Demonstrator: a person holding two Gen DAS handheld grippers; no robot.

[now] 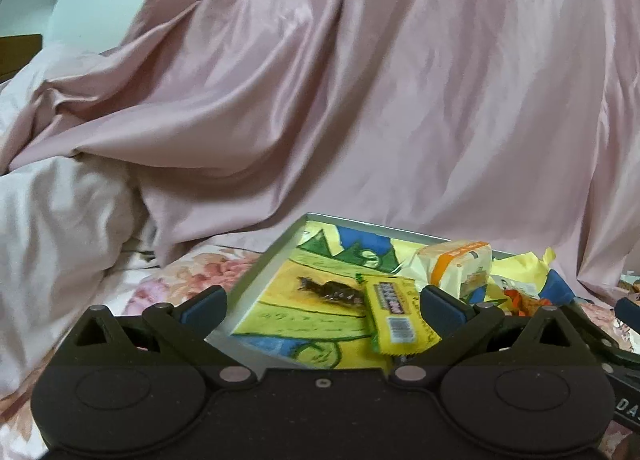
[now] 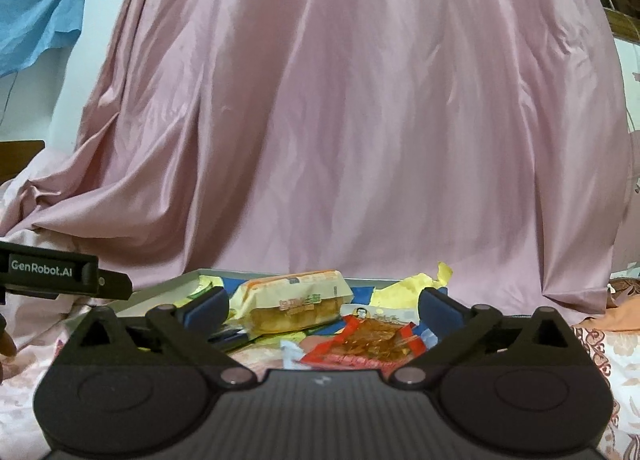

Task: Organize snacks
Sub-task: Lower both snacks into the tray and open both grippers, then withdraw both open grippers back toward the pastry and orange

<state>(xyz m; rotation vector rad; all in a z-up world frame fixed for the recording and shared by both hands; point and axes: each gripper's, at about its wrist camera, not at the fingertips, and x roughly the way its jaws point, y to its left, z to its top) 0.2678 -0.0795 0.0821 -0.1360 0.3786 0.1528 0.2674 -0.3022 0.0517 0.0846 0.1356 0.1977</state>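
Jaws on both grippers are spread wide with nothing between the pads, so neither hand is carrying anything right now. The left gripper point(image 1: 323, 302) looks down into a shallow metal tray point(image 1: 276, 250) sitting on the floral bed sheet point(image 1: 188, 276), and the closest snack is the yellow bar point(image 1: 394, 314), lying right ahead between the open jaws with its long axis running roughly away from the camera, tilted a bit. Just left of it is a small dark wrapped piece point(image 1: 326, 289).

The right gripper point(image 2: 323, 302) faces the bread pack point(image 2: 294, 302), which lies crosswise, long side running left to right, and the red packet point(image 2: 370, 342), nearer and slightly right. I'd say the left hand is better placed for the bar, the right for the bread.

Room-wise, the tray rim is low, the pink curtain point(image 2: 340, 120) hangs just behind the tray's far edge, and the two grippers sit near each other, so they could bump.
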